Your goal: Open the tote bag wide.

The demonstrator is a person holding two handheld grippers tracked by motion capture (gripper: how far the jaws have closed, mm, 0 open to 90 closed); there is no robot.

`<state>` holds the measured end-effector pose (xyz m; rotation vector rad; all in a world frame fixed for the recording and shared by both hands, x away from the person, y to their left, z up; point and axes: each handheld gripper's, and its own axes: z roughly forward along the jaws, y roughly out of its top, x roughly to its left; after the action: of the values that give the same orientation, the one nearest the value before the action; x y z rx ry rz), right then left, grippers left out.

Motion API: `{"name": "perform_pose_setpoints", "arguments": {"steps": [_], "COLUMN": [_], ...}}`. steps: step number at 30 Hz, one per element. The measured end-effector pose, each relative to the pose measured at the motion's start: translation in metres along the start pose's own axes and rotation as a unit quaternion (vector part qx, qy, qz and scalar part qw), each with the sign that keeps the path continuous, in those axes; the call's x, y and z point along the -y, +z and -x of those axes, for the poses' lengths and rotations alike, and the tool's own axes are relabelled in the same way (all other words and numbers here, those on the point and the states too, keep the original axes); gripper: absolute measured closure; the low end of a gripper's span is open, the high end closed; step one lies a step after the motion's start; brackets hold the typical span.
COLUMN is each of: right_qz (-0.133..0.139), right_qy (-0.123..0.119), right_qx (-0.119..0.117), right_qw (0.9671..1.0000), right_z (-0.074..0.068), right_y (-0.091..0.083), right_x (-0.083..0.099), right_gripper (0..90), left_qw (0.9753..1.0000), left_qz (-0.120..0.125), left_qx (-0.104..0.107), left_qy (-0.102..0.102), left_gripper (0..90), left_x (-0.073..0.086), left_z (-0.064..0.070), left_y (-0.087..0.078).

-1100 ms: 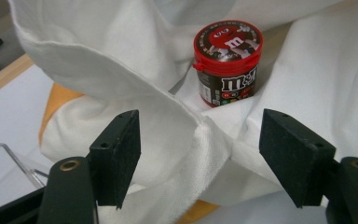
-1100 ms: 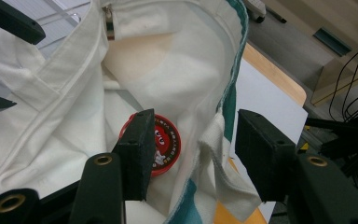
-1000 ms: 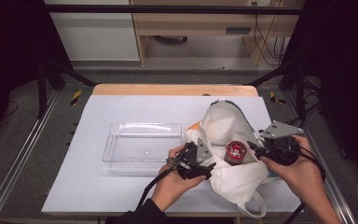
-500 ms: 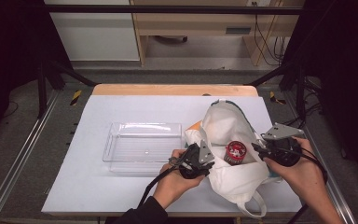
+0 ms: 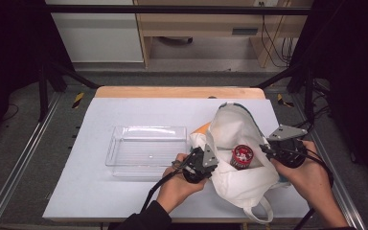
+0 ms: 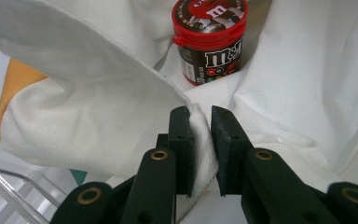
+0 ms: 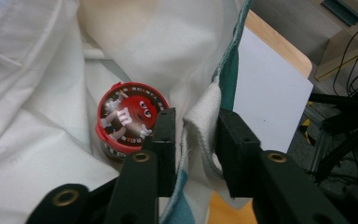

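white matting covers the table [image 5: 124, 201], with a clear plastic tray [image 5: 146, 149] at 9 o'clock of a white canvas tote bag [image 5: 242, 179]. the left gripper [image 5: 206, 160] has its jaws narrowed onto the bag's rim at 9 o'clock; the right gripper [image 5: 267, 152] pinches the rim at 3 o'clock, jaws wider, cloth between them. a red-lidded m&m's candy tub [image 5: 242, 156] stands upright inside the held-open mouth. next, i judge, 1 gripper must let go and reach in for the tub.
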<state>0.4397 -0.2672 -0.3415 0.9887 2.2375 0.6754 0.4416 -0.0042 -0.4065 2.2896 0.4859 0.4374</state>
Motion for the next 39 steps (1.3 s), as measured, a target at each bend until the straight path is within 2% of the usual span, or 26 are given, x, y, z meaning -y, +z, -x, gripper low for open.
{"name": "perform_pose_setpoints", "arguments": {"steps": [1, 4, 7, 9, 10, 19, 24, 26, 32, 34, 35, 39], "right_qz": [-0.001, -0.002, -0.002, -0.002, -0.004, -0.015, -0.014, -0.013, -0.02, -0.024, -0.026, -0.023], "right_qy": [0.0, 0.003, 0.013, 0.019, 0.027, 0.07, 0.078, 0.087, 0.093, 0.095, 0.096, 0.104], "right_qx": [0.005, 0.007, 0.008, 0.009, 0.011, 0.012, 0.008, 0.004, 0.007, 0.013, 0.018, 0.033], "right_qw": [1.0, 1.0, 0.9999, 0.9998, 0.9996, 0.9974, 0.9968, 0.9961, 0.9955, 0.9951, 0.9948, 0.9937], "right_z": [0.003, 0.007, 0.017, 0.02, 0.027, 0.053, 0.062, 0.066, 0.075, 0.079, 0.08, 0.087], "right_y": [0.0, 0.001, 0.005, 0.006, 0.01, 0.033, 0.04, 0.044, 0.05, 0.054, 0.055, 0.058], "right_x": [0.002, 0.006, 0.015, 0.017, 0.023, 0.045, 0.054, 0.058, 0.066, 0.068, 0.068, 0.066], "right_gripper": [75.4, 77.6, 80.7, 81.0, 81.3, 81.8, 81.9, 81.9, 82.0, 82.1, 82.1, 82.2], "left_qw": [1.0, 1.0, 1.0, 1.0, 1.0, 0.9999, 0.9998, 0.9998, 0.9998, 1.0, 0.9998, 0.9999], "left_qz": [0.004, 0.005, 0.0, 0.0, 0.001, -0.004, -0.004, -0.005, -0.008, -0.007, -0.008, -0.003], "left_qx": [-0.002, -0.001, -0.005, -0.005, -0.004, -0.006, -0.013, -0.014, -0.016, -0.005, -0.015, -0.011], "left_qy": [-0.002, -0.003, 0.003, 0.003, 0.002, 0.008, 0.013, 0.013, 0.008, 0.002, 0.005, -0.001], "left_gripper": [79.8, 81.0, 81.6, 81.7, 81.9, 82.8, 83.0, 83.0, 83.3, 83.5, 83.5, 83.6], "left_x": [0.001, 0.002, 0.004, 0.005, 0.006, 0.01, 0.012, 0.014, 0.019, 0.024, 0.025, 0.03], "left_z": [0.0, 0.001, 0.002, 0.002, 0.002, 0.003, 0.006, 0.008, 0.011, 0.013, 0.012, 0.012], "left_y": [-0.002, -0.003, -0.003, -0.003, -0.003, -0.001, 0.0, 0.0, 0.0, 0.0, -0.001, -0.006]}}
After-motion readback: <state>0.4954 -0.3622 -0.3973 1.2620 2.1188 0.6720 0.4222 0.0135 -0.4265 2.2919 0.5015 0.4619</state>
